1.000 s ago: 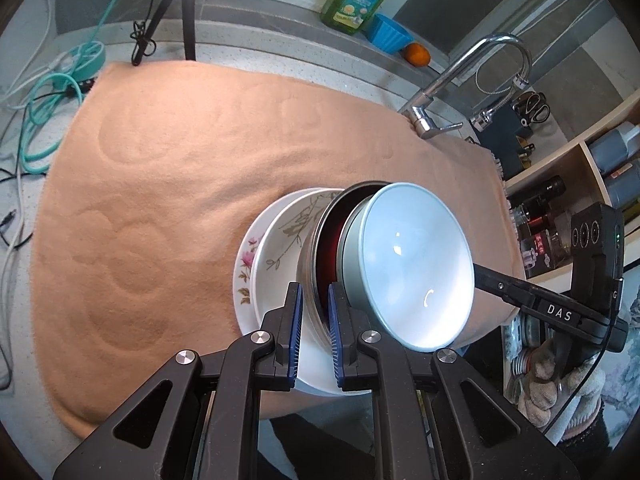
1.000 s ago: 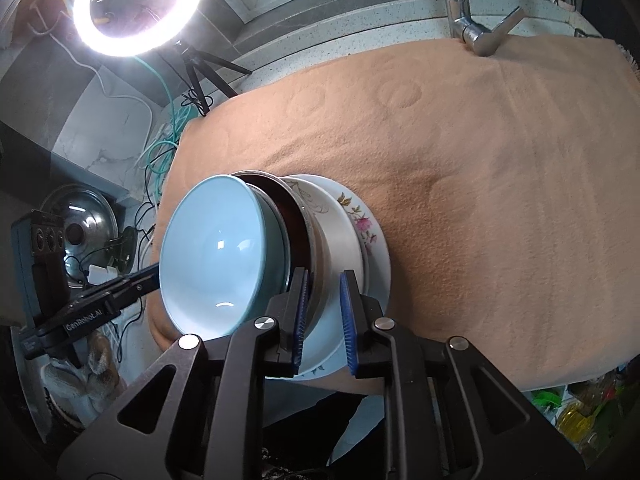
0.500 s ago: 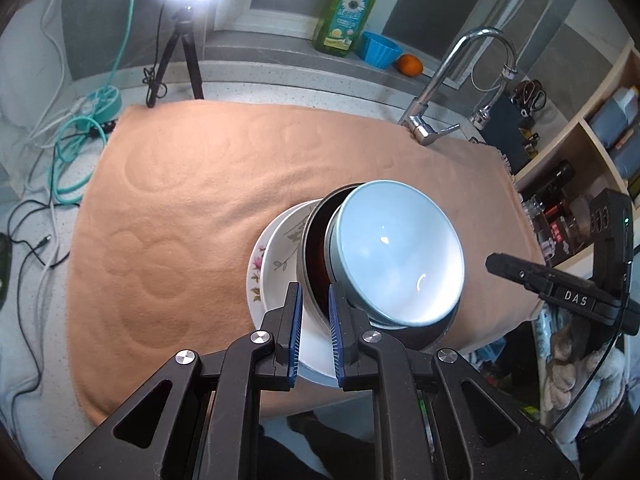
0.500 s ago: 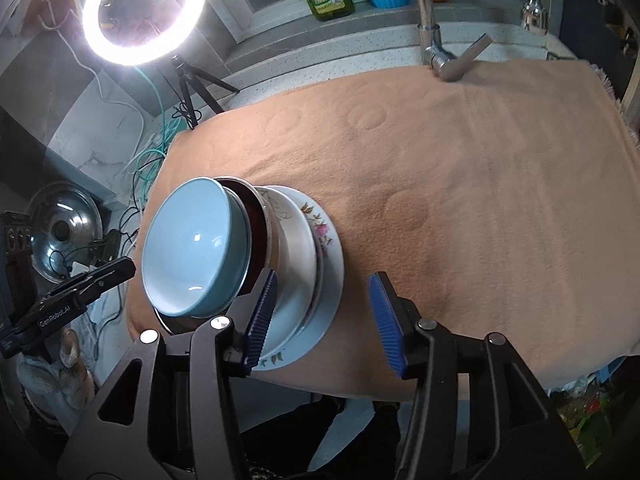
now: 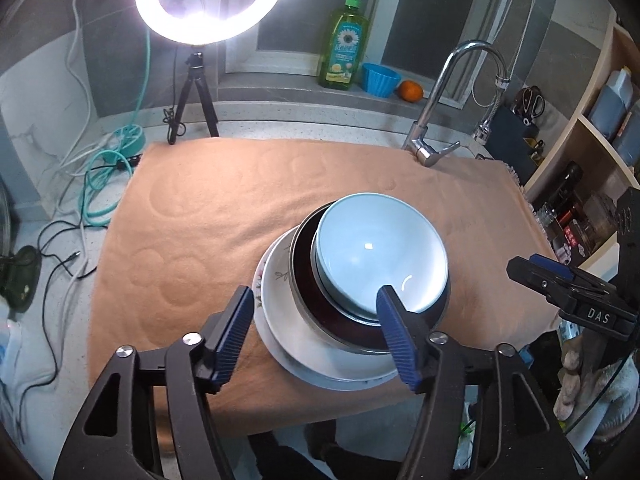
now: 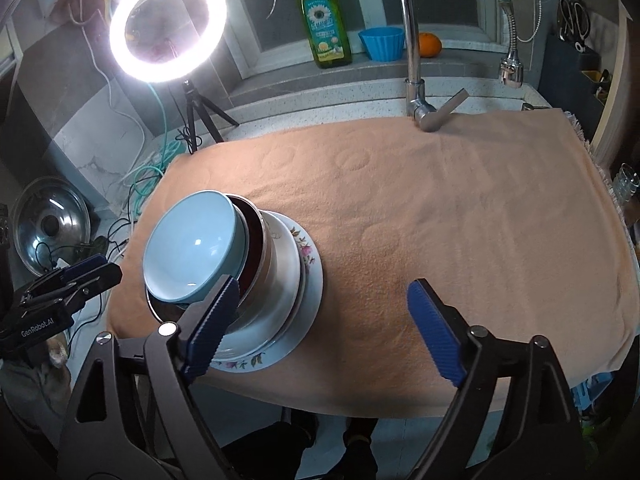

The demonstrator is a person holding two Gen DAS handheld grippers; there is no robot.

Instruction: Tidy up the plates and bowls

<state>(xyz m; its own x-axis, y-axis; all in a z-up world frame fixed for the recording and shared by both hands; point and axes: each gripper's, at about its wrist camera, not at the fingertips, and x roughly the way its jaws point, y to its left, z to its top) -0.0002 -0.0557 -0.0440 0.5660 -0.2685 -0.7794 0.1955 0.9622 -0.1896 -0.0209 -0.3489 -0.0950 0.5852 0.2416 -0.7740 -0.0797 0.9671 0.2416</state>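
A stack of dishes sits near the front edge of the orange towel point(image 5: 208, 216). A light blue bowl point(image 5: 380, 248) point(image 6: 192, 244) is on top, nested in a steel bowl with a dark red inside point(image 5: 316, 304) point(image 6: 256, 240). Under them are a white plate point(image 5: 280, 292) point(image 6: 286, 280) and a floral plate point(image 6: 310, 256). My left gripper point(image 5: 316, 332) is open and empty, just in front of the stack. My right gripper point(image 6: 324, 332) is open and empty at the stack's right front. Each gripper shows in the other's view point(image 5: 568, 284) point(image 6: 68, 280).
A faucet point(image 6: 416, 48) stands at the towel's far edge. A green soap bottle point(image 6: 324, 28), a blue cup point(image 6: 382, 42) and an orange point(image 6: 430, 45) sit on the sill. A ring light on a tripod point(image 6: 168, 28), cables point(image 5: 104, 176) and a pot lid point(image 6: 50, 224) are at the left. Shelves point(image 5: 592, 152) stand at the right.
Both grippers let go of the stack's rim, opened and pulled back and up. The right opened first, the left after. The stack stays on the towel.
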